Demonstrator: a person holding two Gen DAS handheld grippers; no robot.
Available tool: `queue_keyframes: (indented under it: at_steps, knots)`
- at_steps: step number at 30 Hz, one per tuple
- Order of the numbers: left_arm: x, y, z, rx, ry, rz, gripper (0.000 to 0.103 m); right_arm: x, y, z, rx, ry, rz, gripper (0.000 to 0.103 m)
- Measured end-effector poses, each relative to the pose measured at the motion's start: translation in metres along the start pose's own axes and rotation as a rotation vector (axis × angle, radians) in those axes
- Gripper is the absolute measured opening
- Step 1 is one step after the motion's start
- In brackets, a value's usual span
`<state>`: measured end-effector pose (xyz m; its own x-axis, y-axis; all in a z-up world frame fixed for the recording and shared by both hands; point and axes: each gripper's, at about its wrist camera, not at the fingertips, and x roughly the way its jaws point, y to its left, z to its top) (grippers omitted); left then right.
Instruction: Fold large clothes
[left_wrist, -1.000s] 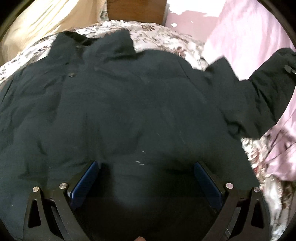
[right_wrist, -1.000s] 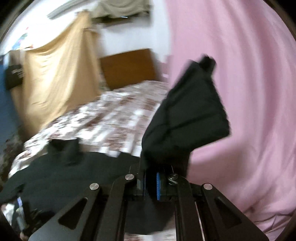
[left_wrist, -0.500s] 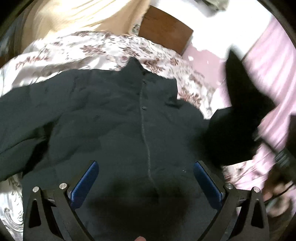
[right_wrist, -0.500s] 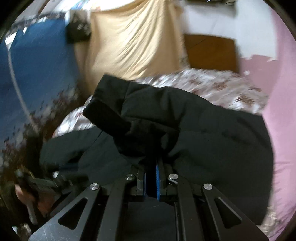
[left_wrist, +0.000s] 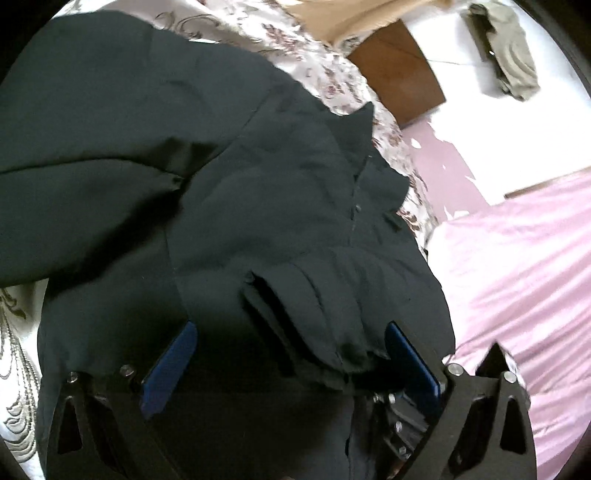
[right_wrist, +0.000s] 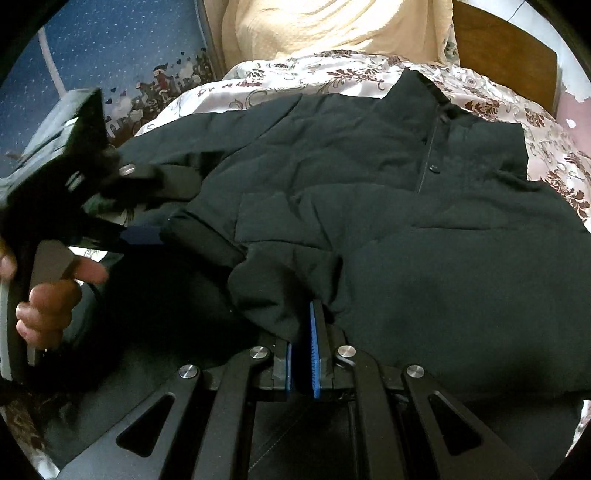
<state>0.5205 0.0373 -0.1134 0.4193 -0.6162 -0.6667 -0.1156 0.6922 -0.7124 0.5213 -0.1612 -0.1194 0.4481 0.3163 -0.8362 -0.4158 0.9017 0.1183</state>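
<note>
I have the dark jacket (right_wrist: 369, 177) spread front-up on the floral bed (right_wrist: 295, 77), filling the middle of both views, collar toward the upper right. My right hand-held gripper (right_wrist: 303, 350) is clamped on the sleeve cuff (right_wrist: 280, 291), which now lies folded across the chest in the lower centre. My left hand-held gripper (left_wrist: 288, 362) hangs spread wide over that same sleeve end, nothing between its pads (left_wrist: 170, 365); its jaws have just begun closing slightly.

My worry: the padded sleeve looks springy, so if I let go with the right before the left pins it, it may slide back off the body. The two grippers are also close together at the lower right of the left view, so a hasty move could knock them or snag the cuff.

A second ago the sleeve was lifted high against the pink curtain (left_wrist: 517, 277); since then it has been carried across and down onto the jacket.
</note>
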Motion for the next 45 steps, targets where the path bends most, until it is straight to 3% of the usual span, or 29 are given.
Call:
queue_keyframes:
  at_steps: [1, 2, 3, 4, 6, 7, 11, 12, 14, 16, 20, 23, 25, 29, 34, 37, 39, 42, 45]
  knots:
    - [0.003, -0.002, 0.001, 0.002, -0.005, 0.015, 0.094, -0.001, 0.000, -0.002, -0.009, 0.001, -0.003, 0.009]
    - [0.001, -0.006, -0.002, 0.012, -0.008, 0.021, 0.080, -0.007, -0.004, -0.004, -0.017, 0.004, -0.003, 0.011]
    - [0.004, -0.011, -0.001, 0.019, -0.005, 0.024, 0.058, -0.011, -0.004, -0.006, -0.024, 0.006, 0.001, 0.012]
    - [0.006, -0.014, 0.000, 0.027, 0.003, 0.030, 0.048, -0.016, -0.006, -0.007, -0.022, 0.009, 0.010, 0.016]
    - [0.012, -0.023, -0.001, 0.060, 0.006, 0.061, 0.017, -0.028, -0.011, -0.007, -0.010, 0.014, 0.042, 0.026]
    - [0.012, -0.031, -0.001, 0.098, -0.011, 0.080, 0.009, -0.033, -0.013, -0.008, -0.010, 0.012, 0.053, 0.034]
    - [-0.008, -0.052, -0.001, 0.212, -0.129, 0.154, 0.005, -0.074, -0.020, -0.016, -0.034, -0.074, 0.044, 0.042]
    - [-0.014, -0.056, 0.000, 0.236, -0.170, 0.186, 0.005, -0.088, -0.028, -0.018, -0.029, -0.113, 0.018, 0.045]
    - [-0.026, -0.061, 0.004, 0.274, -0.239, 0.245, 0.005, -0.107, -0.051, -0.020, 0.003, -0.163, -0.072, 0.060]
    - [-0.029, -0.067, 0.010, 0.321, -0.285, 0.311, 0.005, -0.109, -0.083, -0.021, 0.072, -0.164, -0.172, 0.060]
    - [-0.008, -0.069, 0.012, 0.405, -0.275, 0.449, 0.005, -0.086, -0.161, -0.027, 0.249, -0.092, -0.305, 0.060]
    - [0.008, -0.060, 0.011, 0.435, -0.258, 0.526, 0.005, -0.053, -0.210, -0.040, 0.395, -0.008, -0.304, 0.060]
    - [0.018, -0.052, 0.010, 0.446, -0.242, 0.557, 0.005, -0.038, -0.218, -0.051, 0.425, -0.001, -0.269, 0.060]
    - [0.023, -0.041, 0.012, 0.429, -0.237, 0.537, 0.010, -0.021, -0.216, -0.051, 0.404, -0.001, -0.284, 0.061]
    - [-0.003, -0.028, 0.018, 0.299, -0.217, 0.457, 0.023, -0.031, -0.210, -0.045, 0.402, -0.012, -0.296, 0.064]
    - [-0.027, -0.023, 0.015, 0.260, -0.204, 0.424, 0.040, -0.046, -0.183, -0.033, 0.389, -0.058, -0.266, 0.071]
    - [-0.053, -0.020, 0.009, 0.241, -0.235, 0.396, 0.070, -0.052, -0.159, -0.019, 0.335, -0.097, -0.258, 0.075]
    - [-0.095, -0.012, 0.002, 0.205, -0.288, 0.382, 0.081, -0.050, -0.109, 0.008, 0.230, -0.147, -0.226, 0.078]
    - [-0.148, 0.011, -0.009, 0.129, -0.326, 0.389, 0.084, -0.031, -0.053, 0.036, 0.119, -0.179, -0.208, 0.079]
